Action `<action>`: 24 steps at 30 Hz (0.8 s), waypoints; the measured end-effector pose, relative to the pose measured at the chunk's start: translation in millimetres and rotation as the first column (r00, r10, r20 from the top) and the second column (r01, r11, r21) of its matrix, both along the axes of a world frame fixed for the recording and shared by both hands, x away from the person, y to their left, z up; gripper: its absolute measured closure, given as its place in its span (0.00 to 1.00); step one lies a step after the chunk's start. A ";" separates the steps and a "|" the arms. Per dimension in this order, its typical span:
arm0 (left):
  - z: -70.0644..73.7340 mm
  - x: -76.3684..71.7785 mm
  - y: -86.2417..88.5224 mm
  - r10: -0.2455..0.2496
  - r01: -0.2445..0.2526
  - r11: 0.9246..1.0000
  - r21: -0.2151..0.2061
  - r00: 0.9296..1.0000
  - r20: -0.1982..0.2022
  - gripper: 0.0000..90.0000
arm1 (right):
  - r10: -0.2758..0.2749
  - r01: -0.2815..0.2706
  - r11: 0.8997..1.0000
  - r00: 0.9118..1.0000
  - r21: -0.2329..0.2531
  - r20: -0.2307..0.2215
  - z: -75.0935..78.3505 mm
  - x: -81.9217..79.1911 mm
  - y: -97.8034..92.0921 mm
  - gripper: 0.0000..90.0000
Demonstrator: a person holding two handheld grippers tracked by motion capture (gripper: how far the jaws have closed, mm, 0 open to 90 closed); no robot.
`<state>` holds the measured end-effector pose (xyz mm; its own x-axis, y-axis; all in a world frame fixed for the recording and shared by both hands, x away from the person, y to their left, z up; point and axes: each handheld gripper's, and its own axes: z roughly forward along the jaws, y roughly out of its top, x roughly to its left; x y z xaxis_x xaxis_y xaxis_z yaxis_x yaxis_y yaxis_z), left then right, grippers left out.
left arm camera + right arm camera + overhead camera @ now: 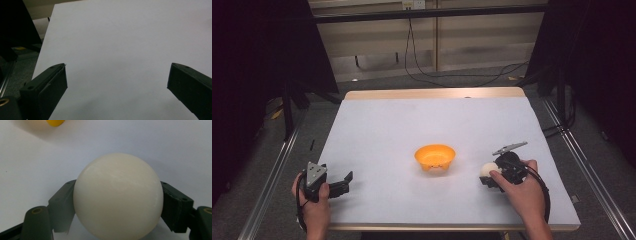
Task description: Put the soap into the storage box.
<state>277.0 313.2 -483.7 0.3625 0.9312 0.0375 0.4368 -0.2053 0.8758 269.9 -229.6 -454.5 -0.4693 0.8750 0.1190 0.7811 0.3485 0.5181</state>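
Right claw (117, 202) clamps smooth cream-white ball (118, 196) right of orange plastic bowl (435, 156); left claw (117, 82) released; ball may squirt out, likely given narrow contact.

The worktop (377, 130) lies bare across its far half and left side, open to pass. An orange bowl (435, 156) stands mid-worktop, the one obstacle between the left tongs (343, 183) and the right tongs (486, 176), which are closed around a white ball (486, 170).

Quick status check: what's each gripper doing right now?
Left gripper: open, jaws wide apart over the bare white table, holding nothing.
Right gripper: shut on the cream ball, one jaw against each side.
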 end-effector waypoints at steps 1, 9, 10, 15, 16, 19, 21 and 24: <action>0.0 0.0 0.0 0.000 0.000 1.000 0.000 1.000 0.000 0.03 | 0.000 0.000 1.000 1.000 0.000 0.000 0.0 0.0 0.0 0.27; -0.3 -0.2 -1.5 0.000 0.000 1.000 0.005 1.000 0.005 0.03 | 0.010 -0.010 1.000 1.000 0.013 0.016 10.6 3.9 4.1 0.27; -0.2 -0.4 -1.2 -0.001 0.001 1.000 0.007 1.000 0.005 0.03 | 0.014 -0.015 1.000 1.000 0.014 0.017 12.8 4.7 4.1 0.27; -0.1 -0.7 -1.1 -0.002 0.002 1.000 0.012 1.000 0.007 0.03 | 0.013 -0.013 1.000 0.999 0.022 0.030 18.6 5.9 4.5 0.27; -0.1 -0.7 -1.1 -0.002 0.002 1.000 0.012 1.000 0.007 0.03 | 0.012 -0.013 1.000 0.999 0.025 0.030 18.6 6.2 4.8 0.27; -0.2 -0.4 -1.3 -0.001 0.001 1.000 0.008 1.000 0.005 0.03 | 0.020 -0.020 0.999 1.000 0.035 0.022 18.9 7.4 5.8 0.27; -0.2 -0.3 -1.1 -0.001 0.001 1.000 0.005 1.000 0.004 0.03 | 0.026 -0.027 0.999 0.999 0.030 0.019 20.8 10.1 7.4 0.27; -0.1 -0.5 -0.9 -0.001 0.001 1.000 0.005 1.000 0.005 0.03 | 0.028 -0.028 0.999 0.999 0.036 0.021 22.1 11.4 8.1 0.27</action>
<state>276.6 312.3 -483.8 0.3631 0.9307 0.0440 0.4326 -0.2102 0.8768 281.2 -221.6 -432.3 -0.4962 0.8567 0.1405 0.7602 0.3506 0.5469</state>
